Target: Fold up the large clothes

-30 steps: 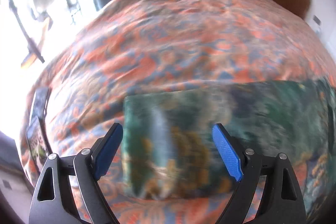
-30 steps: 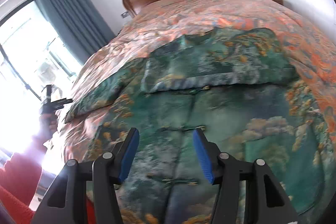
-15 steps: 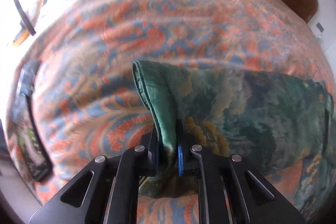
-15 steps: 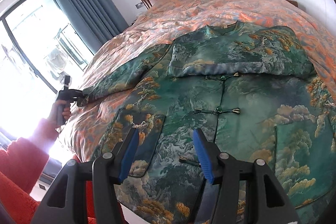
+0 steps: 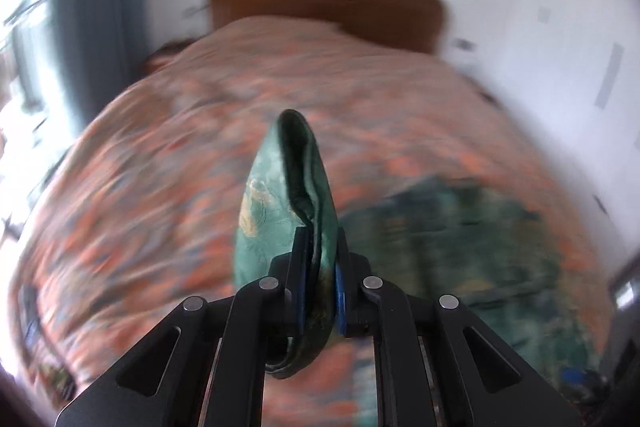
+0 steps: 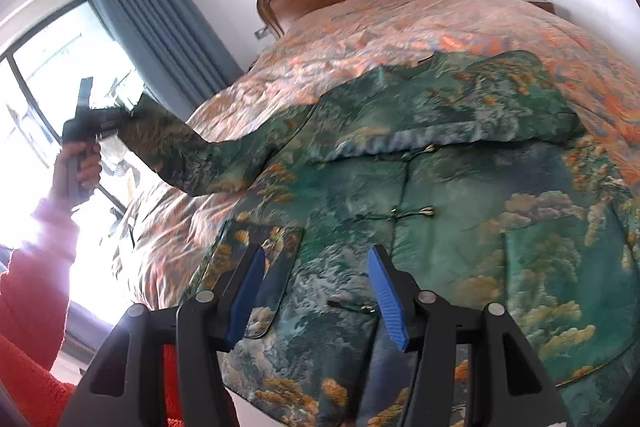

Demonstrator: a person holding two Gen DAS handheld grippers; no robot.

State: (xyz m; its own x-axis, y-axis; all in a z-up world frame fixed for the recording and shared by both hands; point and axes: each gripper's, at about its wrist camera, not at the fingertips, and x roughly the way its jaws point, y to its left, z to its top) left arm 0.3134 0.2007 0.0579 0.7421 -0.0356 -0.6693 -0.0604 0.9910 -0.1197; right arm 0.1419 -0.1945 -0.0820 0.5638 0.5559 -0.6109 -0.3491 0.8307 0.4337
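Green brocade jacket (image 6: 460,211) lies face-up across the bed (image 6: 400,27), foot end. Its sleeve (image 6: 172,147), flat on the bed a second ago, now hangs lifted, cuff clamped in the closed left gripper (image 5: 320,267); fold-in begins. Right gripper (image 6: 316,291) hovers half-open, empty.

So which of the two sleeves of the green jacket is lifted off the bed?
The sleeve on the window side: the left gripper holds its cuff in the air. The other sleeve lies folded across the jacket's chest.
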